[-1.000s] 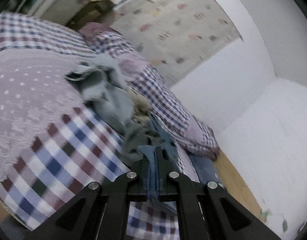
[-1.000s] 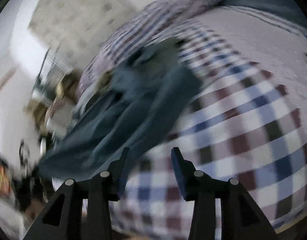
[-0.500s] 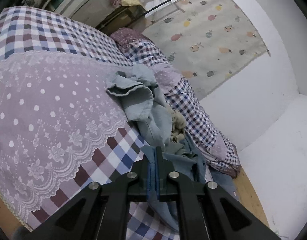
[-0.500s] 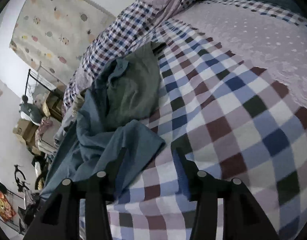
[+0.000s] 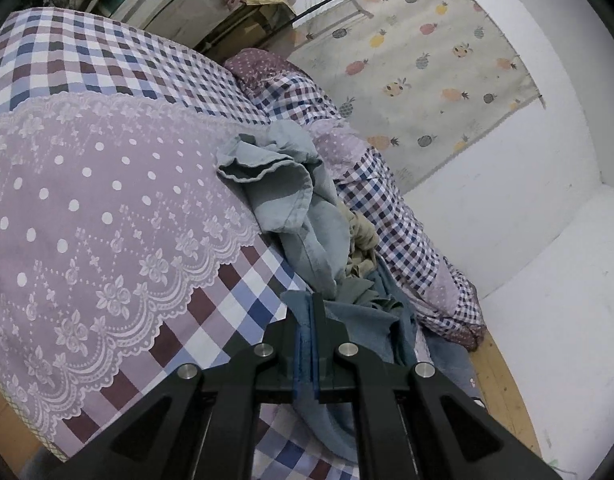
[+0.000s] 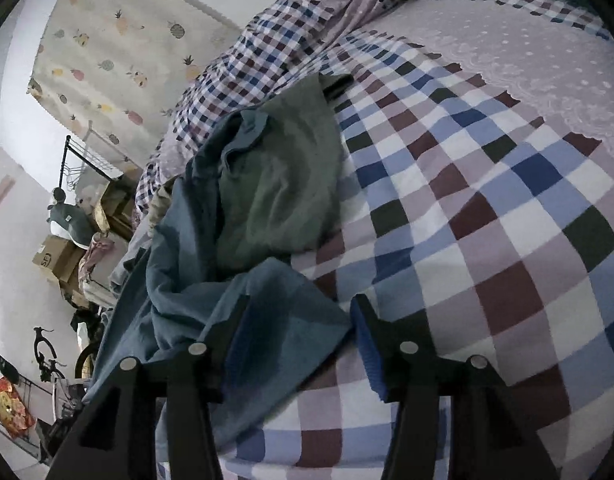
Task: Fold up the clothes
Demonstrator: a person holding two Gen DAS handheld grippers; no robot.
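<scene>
Left wrist view: the left gripper (image 5: 307, 320) has its blue-padded fingers pressed together on a fold of the blue cotton garment (image 5: 363, 320), which lies crumpled on the purple, blue and white checked bedspread (image 5: 227, 304) beside a pale grey-blue garment (image 5: 283, 196) and a lilac dotted lace-edged panel (image 5: 107, 216). In the right wrist view the right gripper (image 6: 297, 320) has its jaws opening, the blue cloth's corner lying between them, unpinched. A brown cardboard box (image 6: 51, 256) carries printing too small to read. A pineapple-print curtain (image 6: 119, 40) hangs behind.
</scene>
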